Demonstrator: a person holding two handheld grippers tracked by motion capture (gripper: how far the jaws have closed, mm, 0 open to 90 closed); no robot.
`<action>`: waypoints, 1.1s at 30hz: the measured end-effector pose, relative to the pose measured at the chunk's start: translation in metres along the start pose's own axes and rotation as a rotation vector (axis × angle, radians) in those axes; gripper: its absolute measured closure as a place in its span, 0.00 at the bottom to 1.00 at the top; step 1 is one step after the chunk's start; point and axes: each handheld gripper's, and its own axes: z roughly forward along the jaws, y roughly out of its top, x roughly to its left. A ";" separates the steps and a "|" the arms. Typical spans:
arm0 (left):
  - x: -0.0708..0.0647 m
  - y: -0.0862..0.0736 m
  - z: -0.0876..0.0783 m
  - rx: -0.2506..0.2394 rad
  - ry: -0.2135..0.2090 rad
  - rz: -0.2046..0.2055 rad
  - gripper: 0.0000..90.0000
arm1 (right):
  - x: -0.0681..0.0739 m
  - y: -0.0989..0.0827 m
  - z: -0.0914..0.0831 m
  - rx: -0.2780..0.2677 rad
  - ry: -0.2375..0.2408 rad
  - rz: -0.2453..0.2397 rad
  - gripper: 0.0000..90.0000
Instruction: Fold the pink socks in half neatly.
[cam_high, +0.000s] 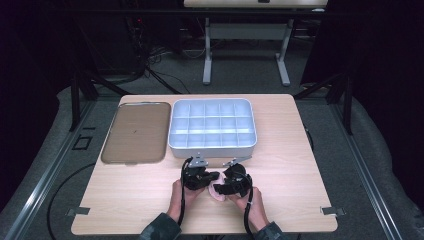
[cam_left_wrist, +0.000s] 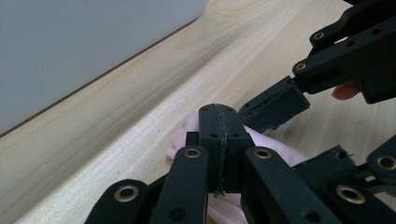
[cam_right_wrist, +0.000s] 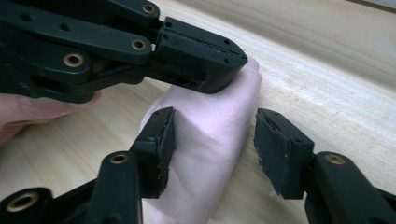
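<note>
Near front edge of table (cam_high: 125, 200), pink cloth (cam_right_wrist: 210, 140) lies bunched. Left gripper (cam_left_wrist: 219, 140) jaws clamped tight on one end, probably anchoring it. Right gripper (cam_right_wrist: 210, 149) jaws half open, straddling cloth, not pinching.

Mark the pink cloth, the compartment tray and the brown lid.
pink cloth (cam_right_wrist: 212, 140): right gripper view, middle of its folded top.
compartment tray (cam_high: 212, 148): high view, near outer wall.
brown lid (cam_high: 135, 132): high view, centre of its flat face.
</note>
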 end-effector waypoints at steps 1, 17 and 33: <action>0.000 0.000 -0.001 -0.001 0.009 0.012 0.99 | 0.001 0.000 0.000 0.001 -0.004 -0.005 0.52; 0.017 -0.010 -0.050 -0.062 0.210 -0.040 0.39 | 0.000 0.001 0.002 0.015 0.018 0.001 0.57; 0.031 -0.062 -0.085 0.015 0.359 -0.076 0.22 | -0.005 0.001 0.002 0.013 0.069 0.013 0.66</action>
